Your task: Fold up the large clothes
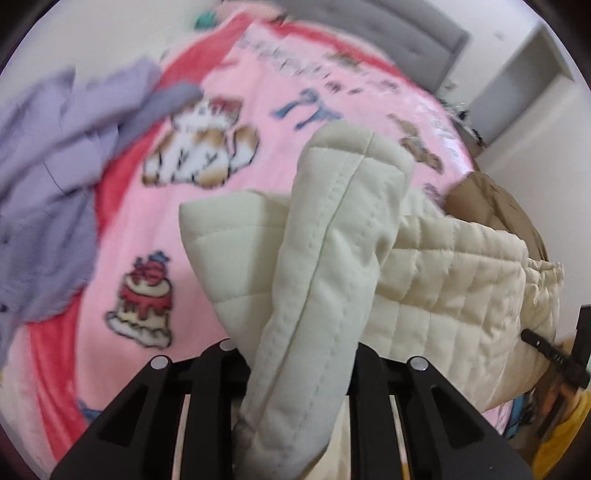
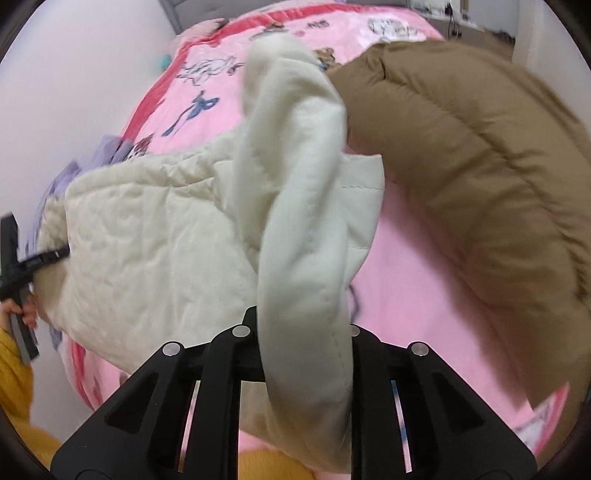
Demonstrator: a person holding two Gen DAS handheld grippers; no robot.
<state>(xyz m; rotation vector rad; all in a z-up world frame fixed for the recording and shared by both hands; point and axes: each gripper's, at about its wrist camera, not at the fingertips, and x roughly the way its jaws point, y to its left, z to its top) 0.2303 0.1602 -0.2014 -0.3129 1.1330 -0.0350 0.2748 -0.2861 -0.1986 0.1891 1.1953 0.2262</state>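
A cream quilted jacket [image 1: 443, 280] hangs lifted above the pink cartoon blanket [image 1: 147, 229] on the bed. My left gripper [image 1: 295, 350] is shut on a thick stitched edge of the jacket, which runs up between its black fingers. In the right wrist view my right gripper [image 2: 303, 325] is shut on another padded fold of the cream quilted jacket [image 2: 147, 240]. The jacket's body sags between the two grips. Each view catches the other gripper at the jacket's far side: the right gripper [image 1: 554, 350] and the left gripper [image 2: 22, 258].
A brown puffer jacket [image 2: 480, 166] lies on the pink blanket [image 2: 406, 295] to the right. A lilac garment [image 1: 55, 166] is heaped on the left. A grey headboard [image 1: 406, 29] stands at the far end. A yellow sleeve [image 2: 14, 376] shows at the lower left.
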